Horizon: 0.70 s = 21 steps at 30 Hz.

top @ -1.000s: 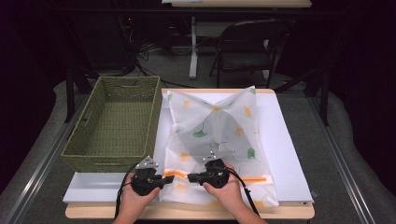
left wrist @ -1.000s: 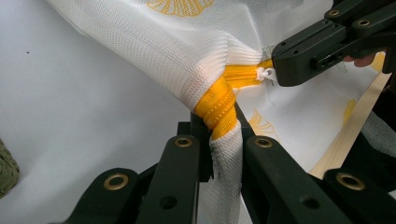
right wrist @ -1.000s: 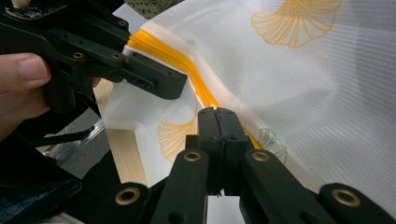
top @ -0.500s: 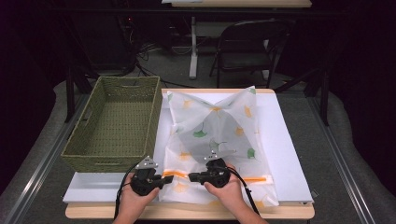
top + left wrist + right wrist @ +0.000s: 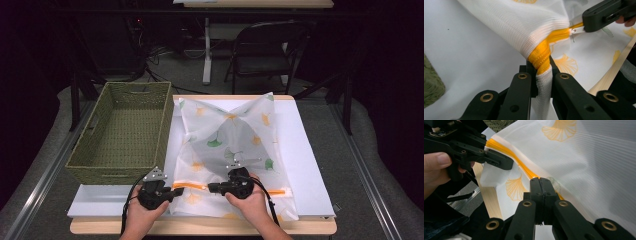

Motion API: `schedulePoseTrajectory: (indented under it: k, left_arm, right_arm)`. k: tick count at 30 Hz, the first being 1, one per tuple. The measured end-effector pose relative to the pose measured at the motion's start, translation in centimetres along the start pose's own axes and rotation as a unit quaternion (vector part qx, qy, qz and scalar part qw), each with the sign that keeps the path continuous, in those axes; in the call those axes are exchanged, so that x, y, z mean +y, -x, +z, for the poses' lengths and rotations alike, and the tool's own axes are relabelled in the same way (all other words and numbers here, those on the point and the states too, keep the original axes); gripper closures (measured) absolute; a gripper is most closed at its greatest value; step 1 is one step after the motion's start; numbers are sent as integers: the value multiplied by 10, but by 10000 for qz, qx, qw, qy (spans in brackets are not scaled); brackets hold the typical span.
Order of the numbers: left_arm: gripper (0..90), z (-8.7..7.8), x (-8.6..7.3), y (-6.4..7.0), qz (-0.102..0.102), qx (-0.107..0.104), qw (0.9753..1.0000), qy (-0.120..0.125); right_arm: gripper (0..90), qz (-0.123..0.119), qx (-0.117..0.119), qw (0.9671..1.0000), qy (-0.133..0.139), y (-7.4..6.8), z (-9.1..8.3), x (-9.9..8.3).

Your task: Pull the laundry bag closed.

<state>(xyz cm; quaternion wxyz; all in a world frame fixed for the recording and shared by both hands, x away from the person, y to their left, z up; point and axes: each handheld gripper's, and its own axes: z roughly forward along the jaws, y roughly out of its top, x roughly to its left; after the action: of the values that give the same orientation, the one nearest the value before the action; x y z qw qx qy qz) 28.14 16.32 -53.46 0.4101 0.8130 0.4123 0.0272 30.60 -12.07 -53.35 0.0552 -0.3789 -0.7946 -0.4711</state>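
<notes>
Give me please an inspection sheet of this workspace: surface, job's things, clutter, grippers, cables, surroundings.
Surface: white board on a wooden table.
Job's things: white mesh laundry bag with ginkgo-leaf print, lying flat; its orange zipper runs along the near edge.
Clutter: empty green wicker basket left of the bag.
Grippers: left gripper shut on the zipper end; right gripper shut at the zipper, apparently on its pull.
Cables: black cable trails from the right gripper; more lie on the floor behind.
Surroundings: dark room, folding chair beyond the table.
</notes>
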Motion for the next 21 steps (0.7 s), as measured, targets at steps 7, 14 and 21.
schedulePoseTrajectory:
  k: [7, 14, 21]
  left_arm:
    - [871, -1, -3, -2, -10, 70, 10000, -24]
    - [872, -3, -4, -5, -103, 190, 9998, -16]
    - [870, -2, -4, -3, -126, 103, 9999, 3]
  right_arm:
    - [900, 105, -276, 9995, -70, 13, -19, -9]
    - [900, 90, -832, 9965, -72, 27, -44, -18]
    - [889, 525, -47, 9984, 227, 35, -42, -26]
